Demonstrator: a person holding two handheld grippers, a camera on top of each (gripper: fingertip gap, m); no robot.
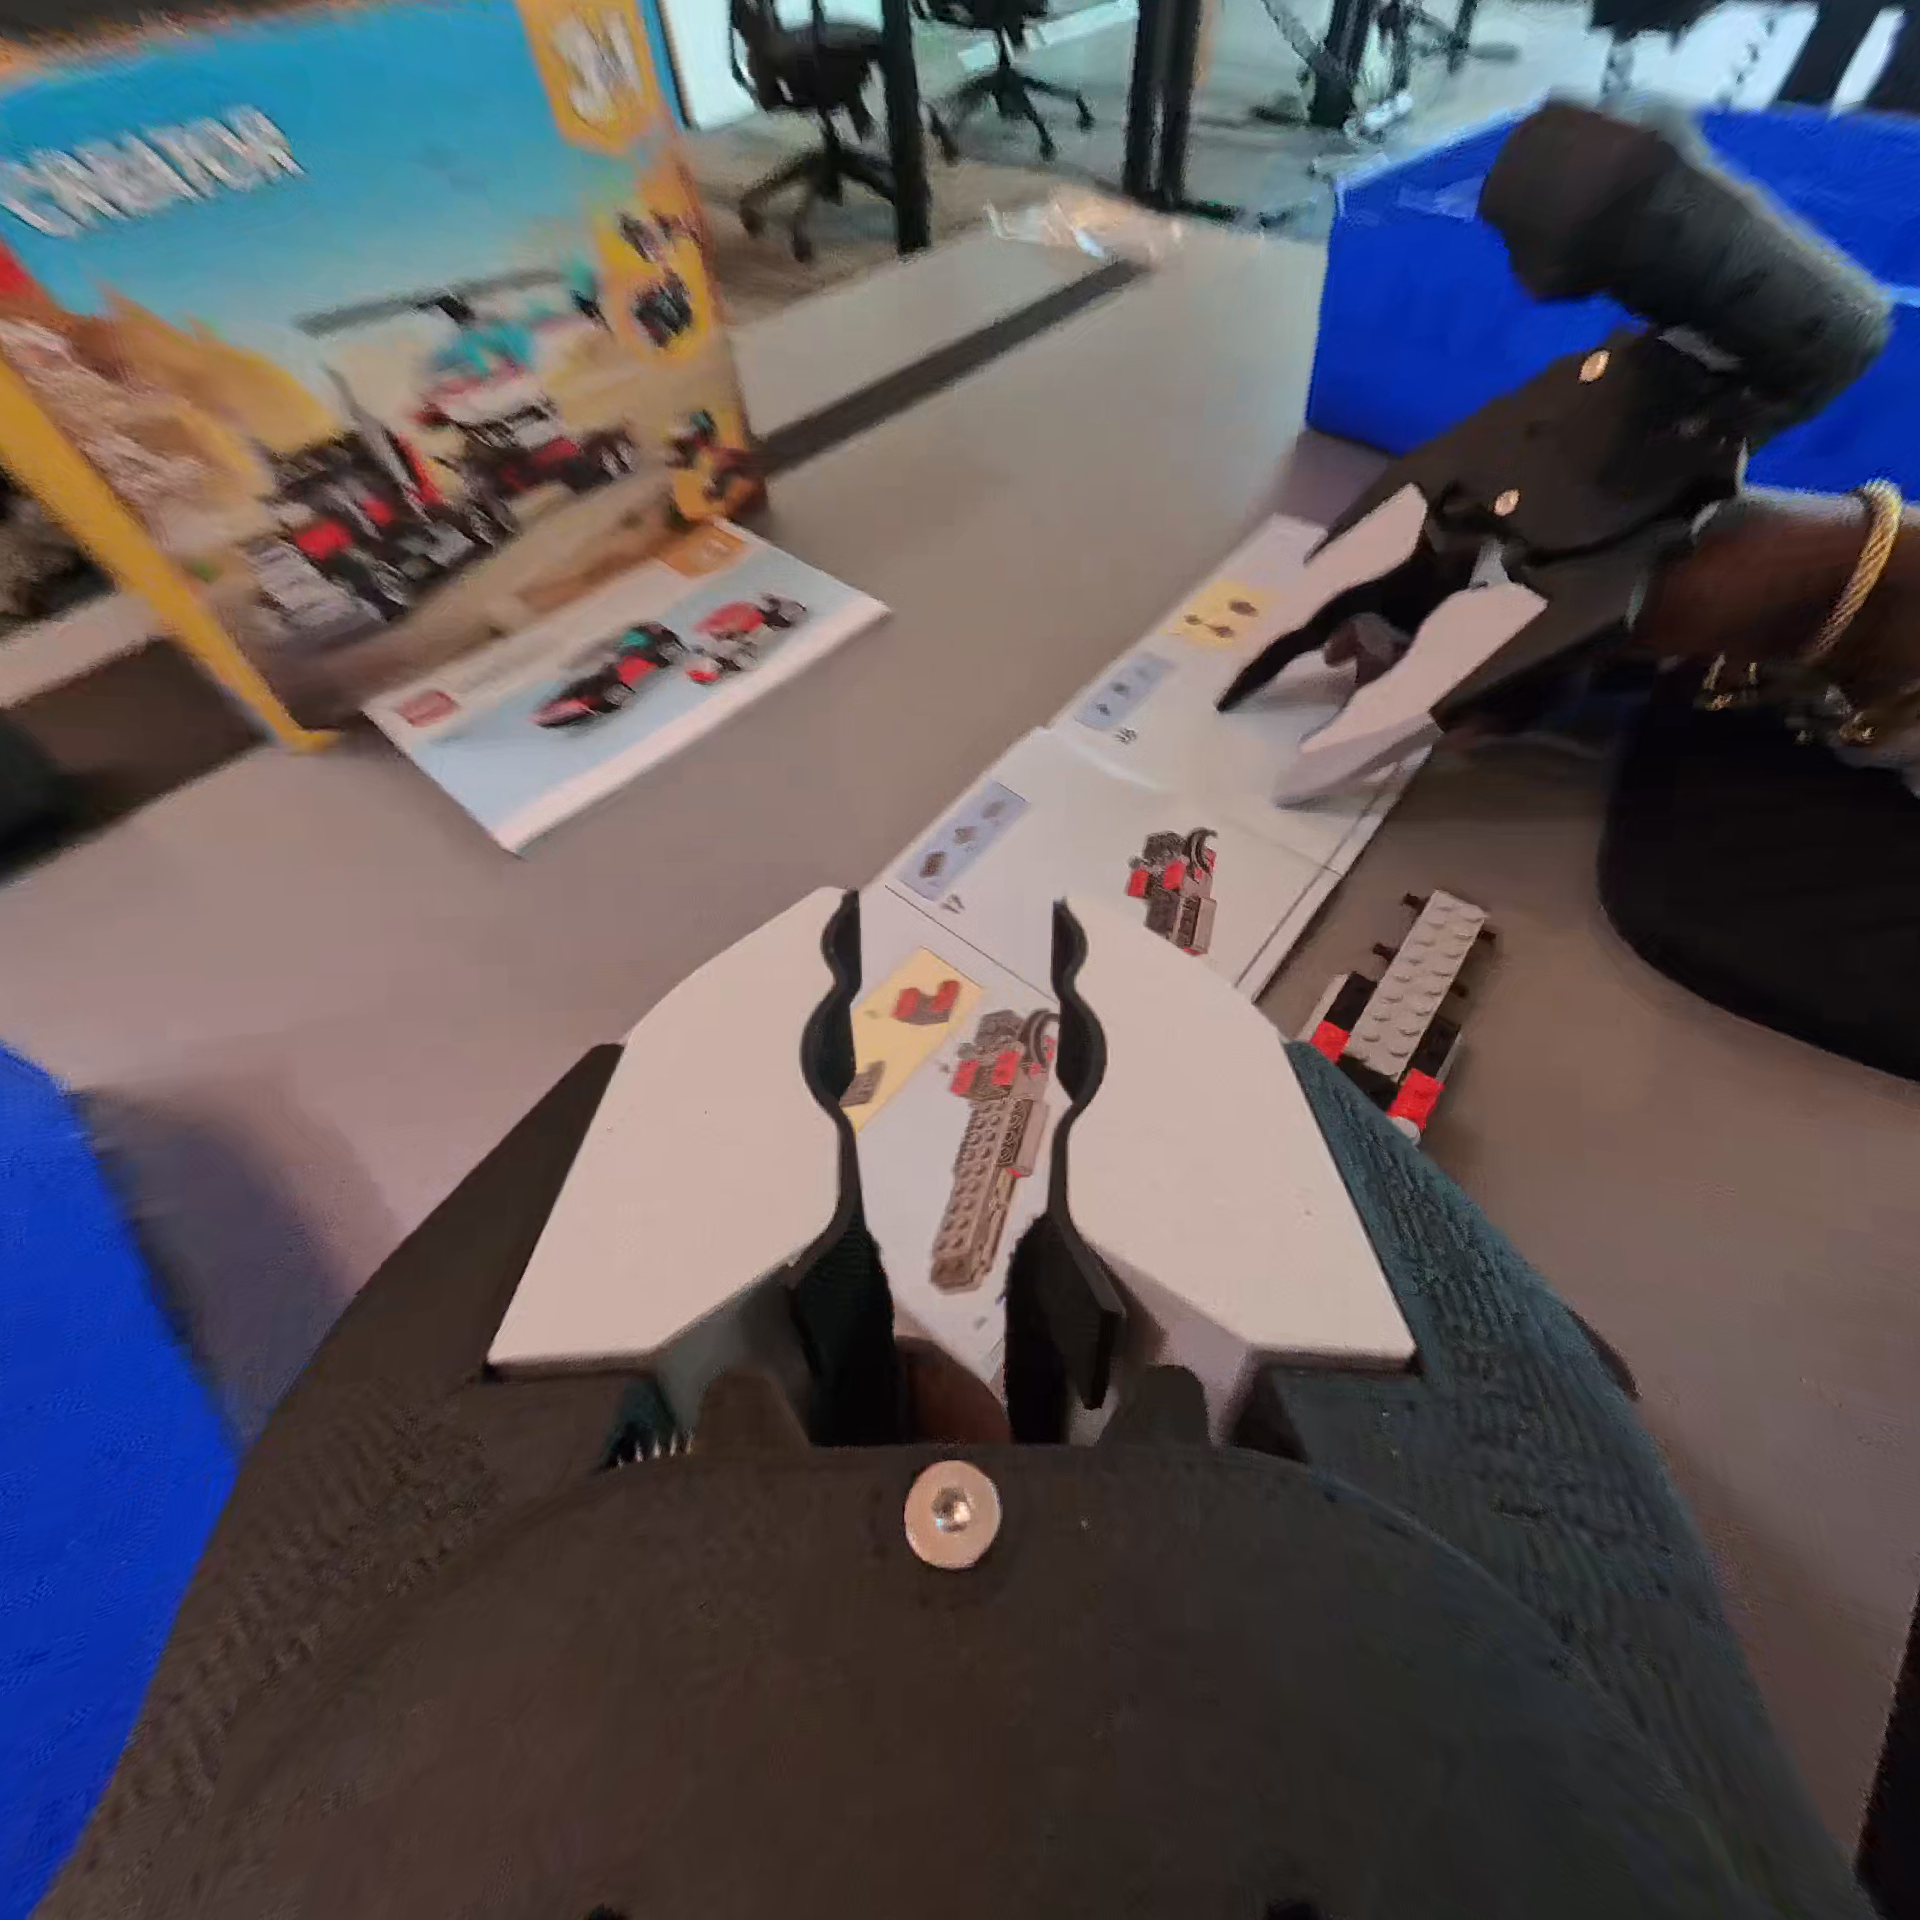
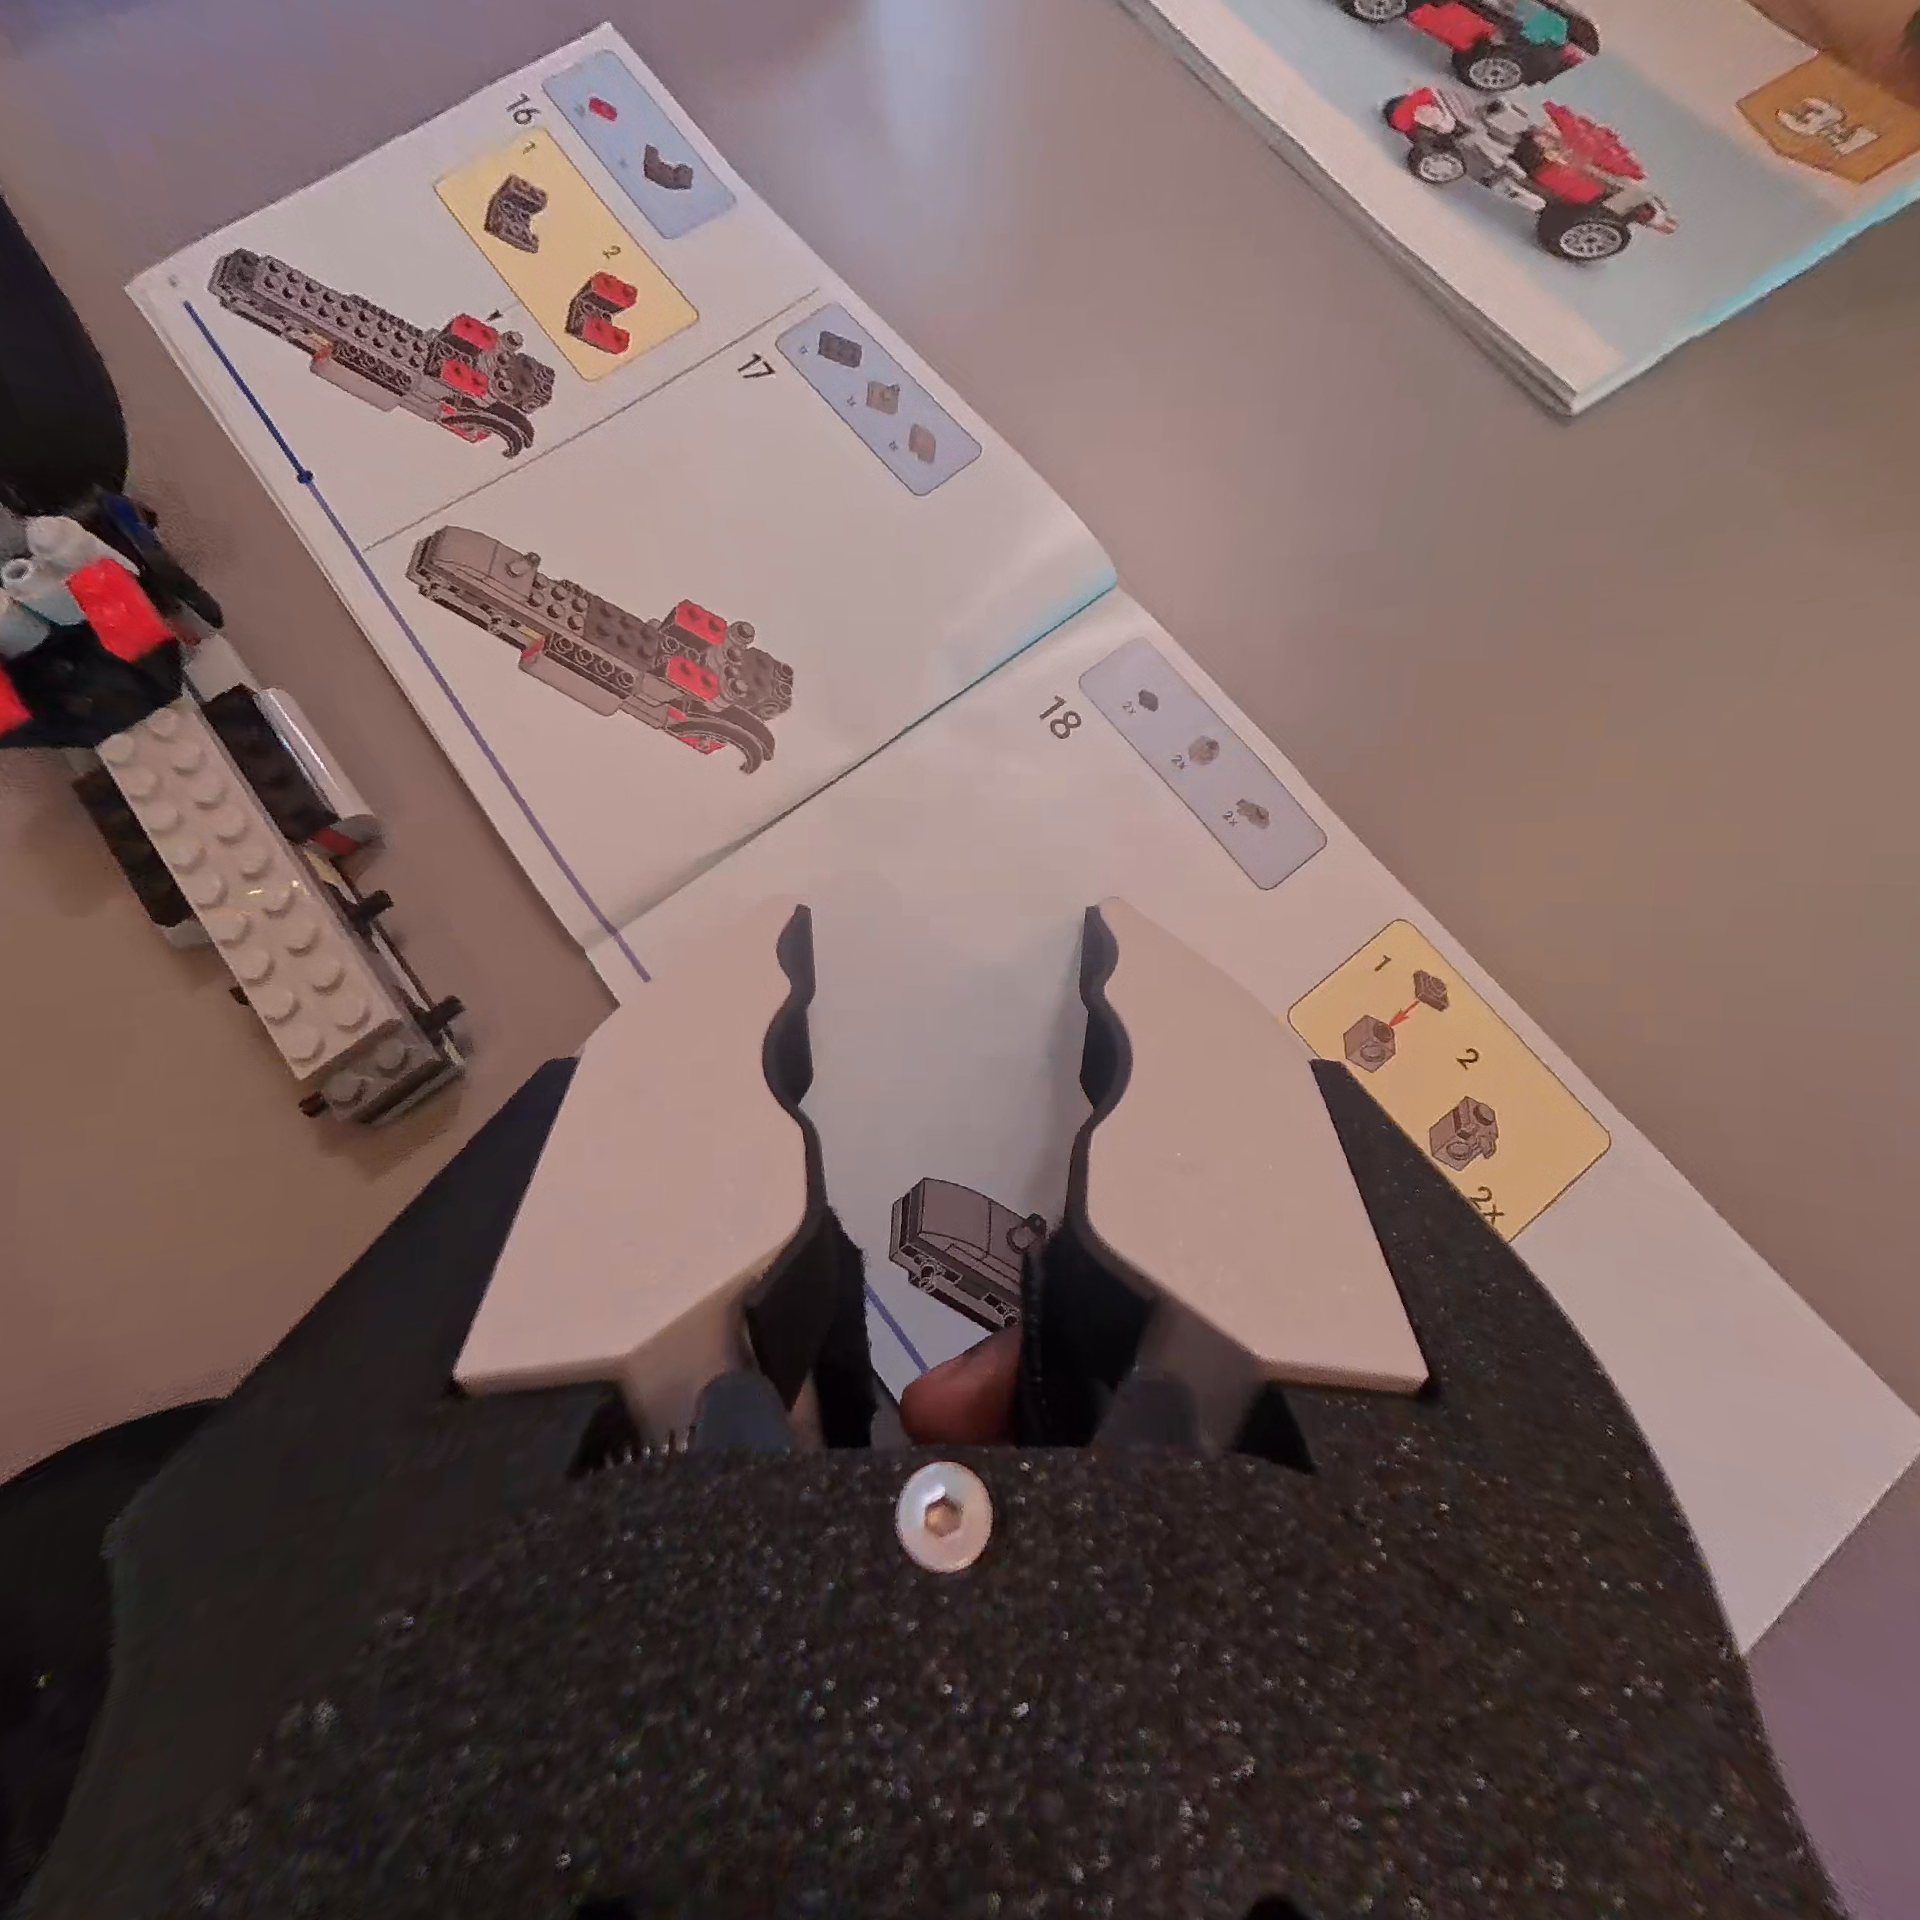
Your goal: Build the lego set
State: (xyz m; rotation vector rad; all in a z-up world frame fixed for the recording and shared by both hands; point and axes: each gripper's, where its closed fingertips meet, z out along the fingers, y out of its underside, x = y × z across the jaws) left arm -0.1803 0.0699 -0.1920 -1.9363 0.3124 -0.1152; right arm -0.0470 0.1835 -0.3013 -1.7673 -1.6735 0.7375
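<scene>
A half-built lego model [image 1: 1397, 1013], grey plate on top with black and red parts, lies on the grey table right of the open instruction booklet [image 1: 1226, 800]. In the right wrist view the model [image 2: 249, 883] lies left of the booklet [image 2: 727, 520]. My left gripper [image 1: 956, 914] is open and empty, hovering over the booklet's near page. My right gripper [image 2: 940, 920] is open and empty, over the booklet's far page; it also shows in the left wrist view [image 1: 1278, 748], its lower tip near or on the paper.
The lego box [image 1: 343, 343] stands at the back left with a second, closed booklet [image 1: 644, 665] in front of it, also in the right wrist view [image 2: 1538, 187]. A blue bin [image 1: 1455, 291] stands at the back right. A person's hand with bracelets [image 1: 1829, 613] holds the right gripper. Tip to tip, the grippers are about 20 cm apart.
</scene>
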